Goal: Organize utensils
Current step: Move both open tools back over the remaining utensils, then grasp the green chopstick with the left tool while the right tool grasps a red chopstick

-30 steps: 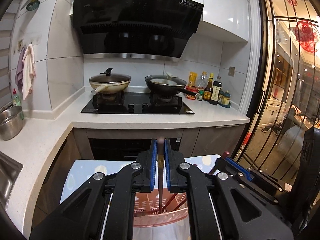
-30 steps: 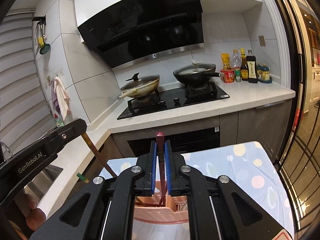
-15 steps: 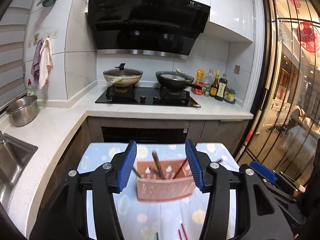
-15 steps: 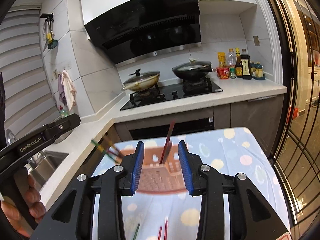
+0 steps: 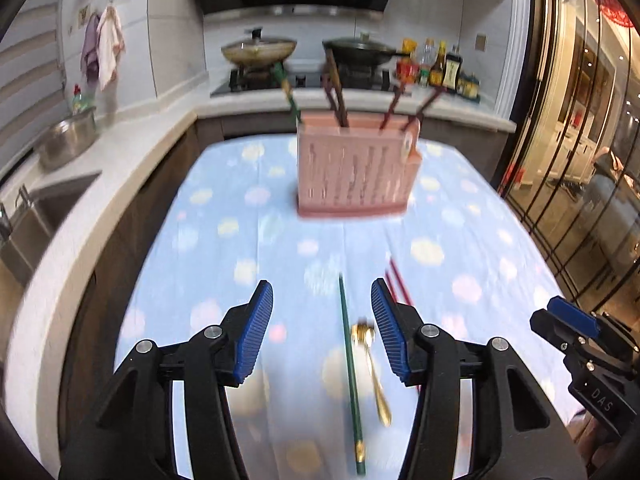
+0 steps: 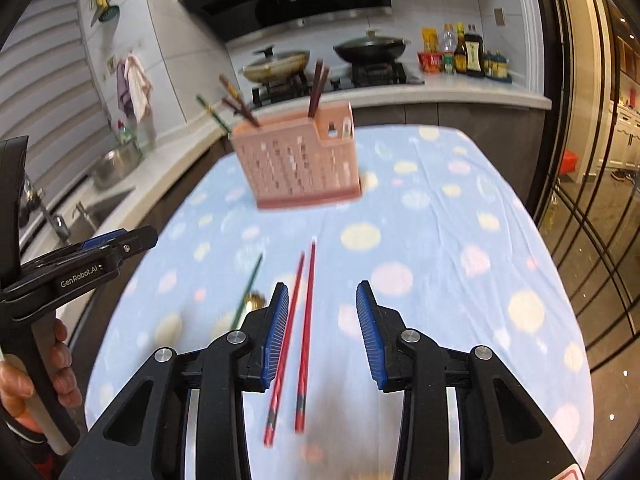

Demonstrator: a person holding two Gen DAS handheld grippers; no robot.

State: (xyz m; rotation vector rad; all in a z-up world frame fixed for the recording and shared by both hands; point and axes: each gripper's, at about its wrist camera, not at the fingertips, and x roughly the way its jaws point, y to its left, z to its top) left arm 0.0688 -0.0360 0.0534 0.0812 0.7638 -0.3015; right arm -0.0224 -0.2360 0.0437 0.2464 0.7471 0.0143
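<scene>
Left gripper [image 5: 322,320] stood with its jaws spread wide and nothing between the pads, above a blue dotted tablecloth [image 5: 208,240]. A green chopstick [image 5: 349,364] lay lengthwise on the cloth between its fingers, with a gold spoon [image 5: 372,368] just beside it toward the right finger. Right gripper [image 6: 322,330] was likewise parted and empty; two red chopsticks [image 6: 298,344] lay side by side on the cloth between its fingers, close to the left finger. Ahead of both grippers, well apart from them, a pink utensil holder [image 5: 354,168] stood upright on the cloth, with several brown, red and green chopsticks leaning out of its top. Behind it ran a counter carrying a stove with two pans [image 6: 370,46]. To the left of the grippers sat a steel bowl [image 5: 66,142]
</scene>
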